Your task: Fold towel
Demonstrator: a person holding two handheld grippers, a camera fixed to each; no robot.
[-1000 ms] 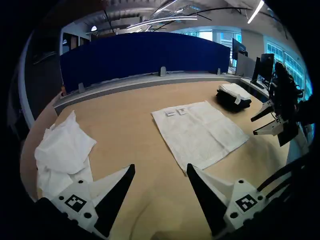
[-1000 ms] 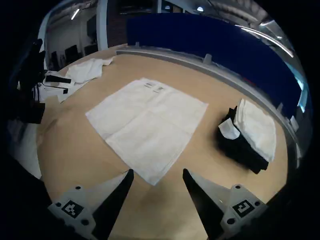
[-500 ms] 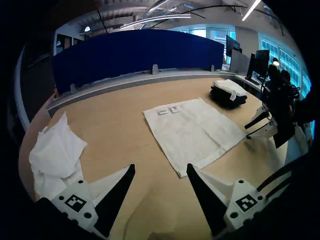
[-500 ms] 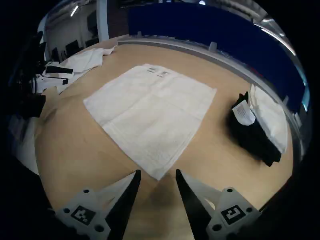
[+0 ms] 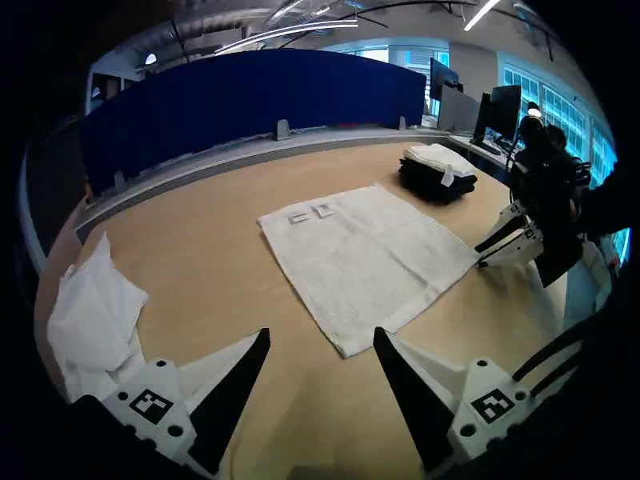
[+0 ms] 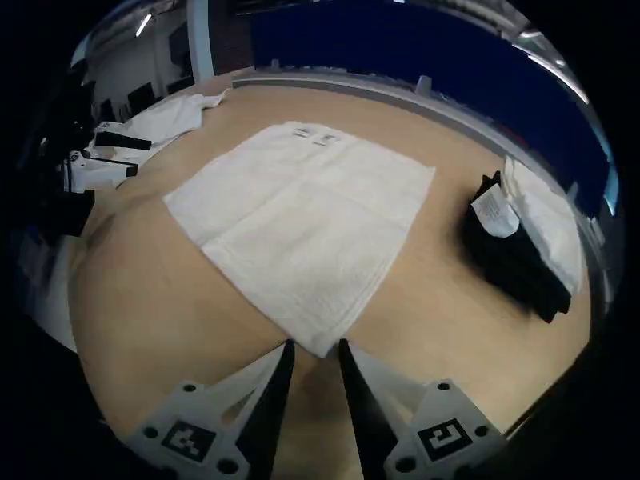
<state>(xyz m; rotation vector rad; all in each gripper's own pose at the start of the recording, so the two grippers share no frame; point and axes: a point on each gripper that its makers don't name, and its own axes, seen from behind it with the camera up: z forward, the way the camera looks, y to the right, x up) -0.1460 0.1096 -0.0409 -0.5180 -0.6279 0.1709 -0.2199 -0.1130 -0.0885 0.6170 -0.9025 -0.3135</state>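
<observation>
One white square terry towel lies spread flat in the middle of the tan wooden bench, with a corner pointing at each gripper. It looks soft, light and limp. It will likely drape and sag when lifted, and the pile may drag a little on the wood. It has no stiffness to push against, so it is best taken at the corners, pinched through the hem band.

Right gripper: jaws narrowed to a slim gap, not closed, with the tips set either side of the near towel corner. Bare wood shows between them. Cannot tell whether cloth is caught yet.

Left gripper: jaws spread wide, gripping nothing. The adjacent towel corner lies just ahead, nearer its right finger.

Two small labels sit at the towel's far edge, probably the side the fold should travel toward.

Around:
- A crumpled heap of white cloth lies off to the person's left, well apart.
- A black folded stack with a white folded towel on top sits beyond the far right corner, near but not touching.
- A blue partition screen stands behind the bench.

Nothing appears to stand in the fold path.
</observation>
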